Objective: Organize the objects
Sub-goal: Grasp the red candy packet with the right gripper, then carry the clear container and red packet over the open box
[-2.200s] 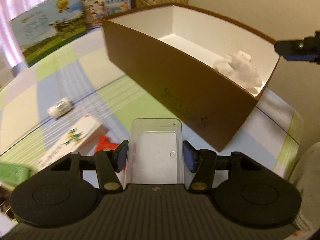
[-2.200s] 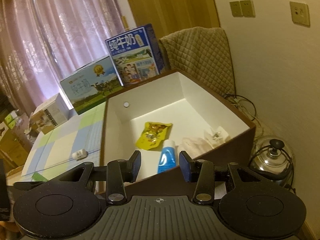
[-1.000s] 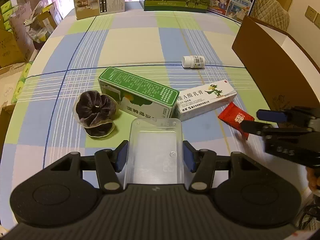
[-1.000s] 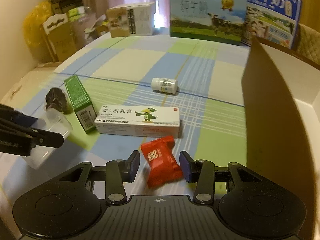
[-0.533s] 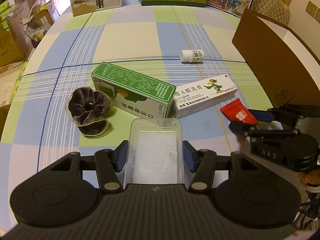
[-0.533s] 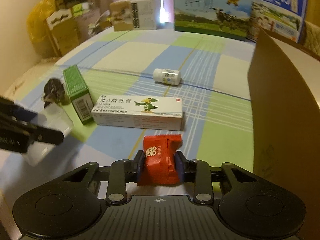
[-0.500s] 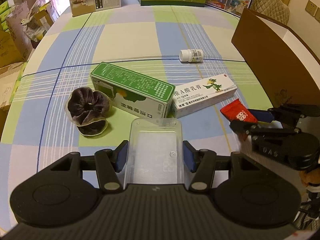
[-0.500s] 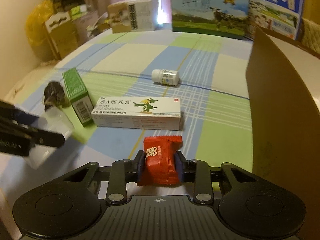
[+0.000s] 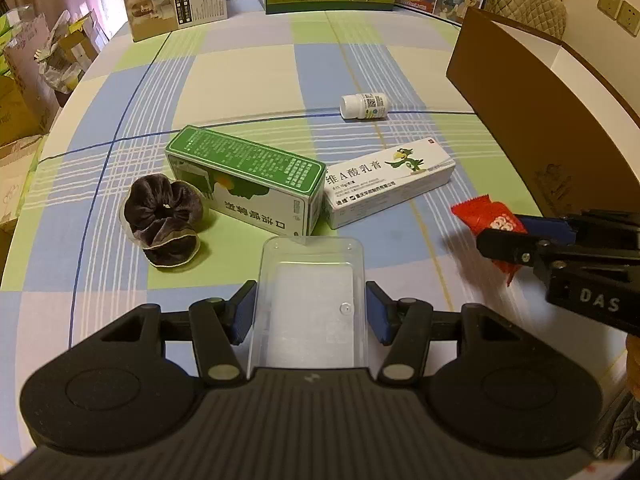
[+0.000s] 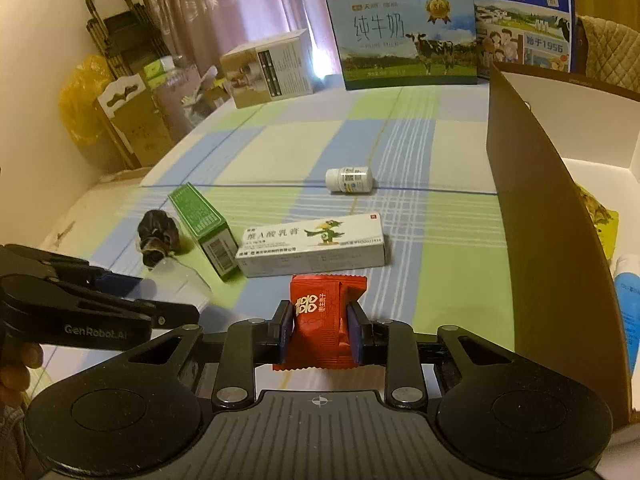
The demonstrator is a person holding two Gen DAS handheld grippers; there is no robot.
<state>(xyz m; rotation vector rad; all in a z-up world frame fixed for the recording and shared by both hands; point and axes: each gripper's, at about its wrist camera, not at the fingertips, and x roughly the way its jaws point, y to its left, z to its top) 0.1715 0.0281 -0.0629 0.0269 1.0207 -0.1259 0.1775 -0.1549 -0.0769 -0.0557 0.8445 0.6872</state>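
The red packet is clamped between the just-closed jaws of the right hand-held gripper above the bench's right edge, presumably for the brown box, while the clear tray is gripped by the left hand-held gripper

Bare checked tablecloth lies open across the upper middle of the left wrist view. Lower down, the dark scrunchie, green box and white ointment box form a near-continuous barrier. The brown box wall closes off the right edge; a white bottle lies apart, beyond.
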